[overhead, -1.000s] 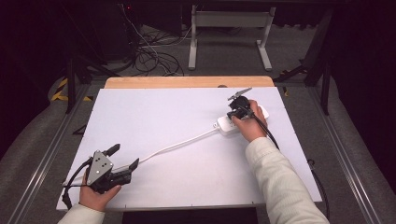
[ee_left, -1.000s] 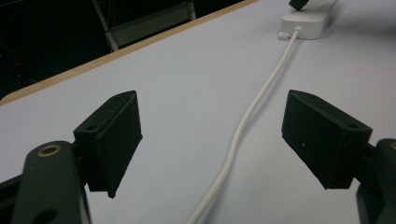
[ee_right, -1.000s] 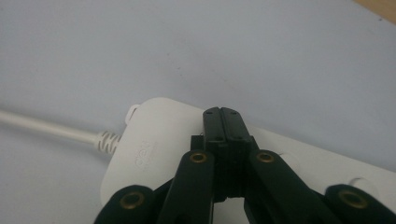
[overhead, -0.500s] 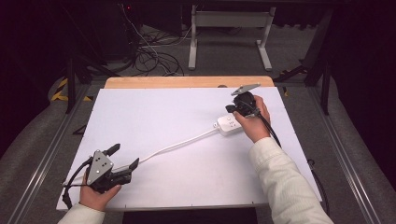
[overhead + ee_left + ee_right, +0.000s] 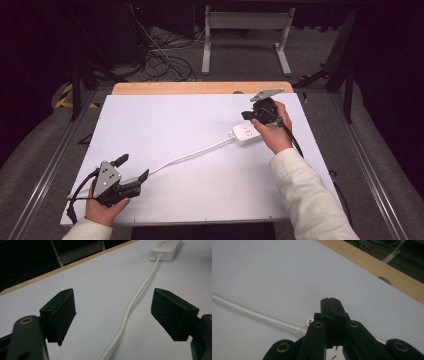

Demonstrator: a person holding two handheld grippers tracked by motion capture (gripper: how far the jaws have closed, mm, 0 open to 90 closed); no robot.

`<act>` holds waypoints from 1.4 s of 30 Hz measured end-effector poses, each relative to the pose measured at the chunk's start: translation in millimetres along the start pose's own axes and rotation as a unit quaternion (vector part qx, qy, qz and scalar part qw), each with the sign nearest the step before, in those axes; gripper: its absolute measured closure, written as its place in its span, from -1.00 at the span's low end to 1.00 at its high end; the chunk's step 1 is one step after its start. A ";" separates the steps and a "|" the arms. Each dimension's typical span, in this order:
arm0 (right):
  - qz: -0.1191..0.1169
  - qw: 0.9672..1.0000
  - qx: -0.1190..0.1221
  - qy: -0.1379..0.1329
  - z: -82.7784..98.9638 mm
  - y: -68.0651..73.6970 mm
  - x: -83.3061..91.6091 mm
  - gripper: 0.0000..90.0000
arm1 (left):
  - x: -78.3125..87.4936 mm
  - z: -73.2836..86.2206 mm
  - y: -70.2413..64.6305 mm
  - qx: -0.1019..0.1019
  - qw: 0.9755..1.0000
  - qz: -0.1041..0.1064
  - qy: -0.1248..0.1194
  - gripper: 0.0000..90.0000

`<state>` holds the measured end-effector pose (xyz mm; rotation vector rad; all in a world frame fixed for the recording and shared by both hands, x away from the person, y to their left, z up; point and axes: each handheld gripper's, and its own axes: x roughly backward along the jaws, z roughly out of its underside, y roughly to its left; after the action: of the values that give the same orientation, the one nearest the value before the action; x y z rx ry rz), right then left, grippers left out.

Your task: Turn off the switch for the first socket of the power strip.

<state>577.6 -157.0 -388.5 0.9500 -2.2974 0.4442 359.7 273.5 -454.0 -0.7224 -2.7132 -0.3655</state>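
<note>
White sheeting covers the table point(image 5: 200, 130) I am working at, with a strip of pale wood along its far edge; on that sheet lies a white power strip point(image 5: 246, 133), well over toward the right side and about midway from front to back, its white cable point(image 5: 192, 154) running away from it toward the near left corner. My right gripper point(image 5: 248, 116) hangs just above the far end of the strip, tilted forward and down; in the right gripper view point(image 5: 330, 301) its two black jaws are pressed flat together with nothing between them (no gap that I can see), and the cable's ribbed strain relief point(image 5: 301, 330) shows just to the left of them; whether the closed tips touch the strip I cannot tell. My right hand point(image 5: 274, 131) wraps the gripper's body, the pale sleeve point(image 5: 305, 195) trailing back to the near edge. My left gripper point(image 5: 133, 168) sits low at the near left of the table, held in my left hand point(image 5: 102, 209); its jaws stand wide apart and grasp nothing. In the left gripper view point(image 5: 113, 312) the cable passes on the sheet between the two open pads, touching neither, and leads up to the power strip at the top right.
</note>
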 end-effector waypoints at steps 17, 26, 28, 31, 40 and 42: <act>-0.061 0.995 0.021 -0.074 2.6 15.3 52.2 0.27 | 0.9 -0.3 -0.5 0.002 1.000 -0.001 -0.002 -0.55; -0.046 0.992 0.029 -0.116 20.6 31.2 79.0 -0.15 | 1.6 -0.8 -1.0 0.001 1.000 0.001 -0.005 -0.56; -0.049 0.991 0.031 -0.118 26.6 33.3 82.9 -0.21 | 1.9 -0.9 -1.0 0.000 1.000 0.001 -0.006 -0.56; -0.048 0.992 0.033 -0.116 36.1 37.2 88.0 -0.23 | 2.5 -1.1 -1.2 0.001 1.000 0.004 -0.007 -0.56; -0.069 0.988 0.005 -0.136 66.2 40.3 100.2 -0.46 | 3.5 -1.7 -1.0 0.000 1.000 0.008 -0.009 -0.57; -0.071 0.988 0.004 -0.136 72.7 42.0 102.5 -0.50 | 3.7 -1.7 -1.2 0.000 1.000 0.007 -0.010 -0.57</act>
<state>460.4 -218.4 -380.7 1.2343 -2.4465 0.2767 356.4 273.6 -451.3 -0.7495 -2.7244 -0.3562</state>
